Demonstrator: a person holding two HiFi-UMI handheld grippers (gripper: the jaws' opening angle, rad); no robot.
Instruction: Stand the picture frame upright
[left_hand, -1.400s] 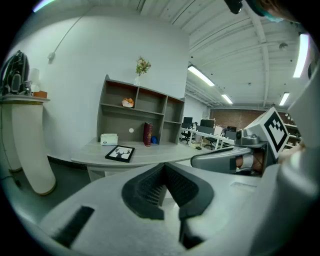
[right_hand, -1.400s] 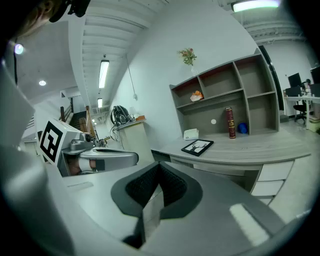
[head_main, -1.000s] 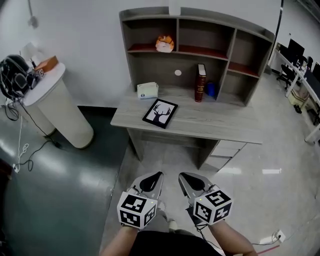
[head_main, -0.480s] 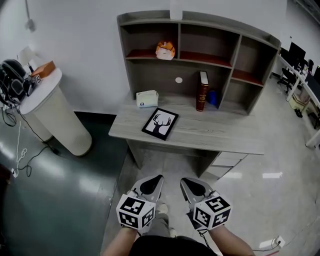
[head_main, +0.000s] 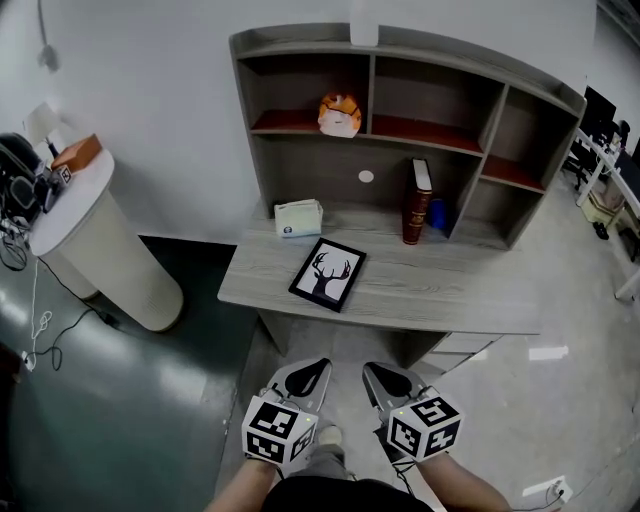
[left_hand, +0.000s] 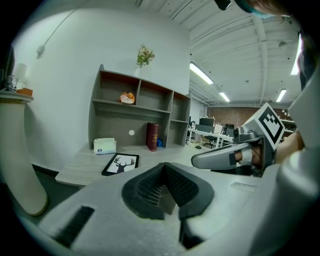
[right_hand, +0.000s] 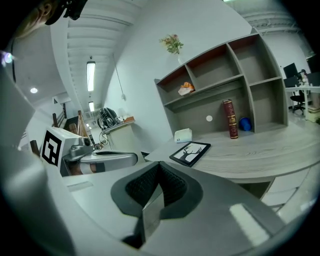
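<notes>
Grey counter (head_main: 450, 295) w/ shelf unit (head_main: 372, 95) stands against white wall (head_main: 150, 60), round white pedestal (head_main: 110, 260) to its left. On counter, L to R: white box (head_main: 298, 217), picture frame (head_main: 328, 274) lying flat nr front edge, red book (head_main: 417, 202) upright at back. Short of counter, left tongs (head_main: 305, 378) & right tongs (head_main: 385, 380) side by side, both clenched, nothing betw. jaws.

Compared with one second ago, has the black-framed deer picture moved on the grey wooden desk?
No. The black-framed deer picture still lies flat in front of the small white box, near the left end of the grey wooden desk.
</notes>
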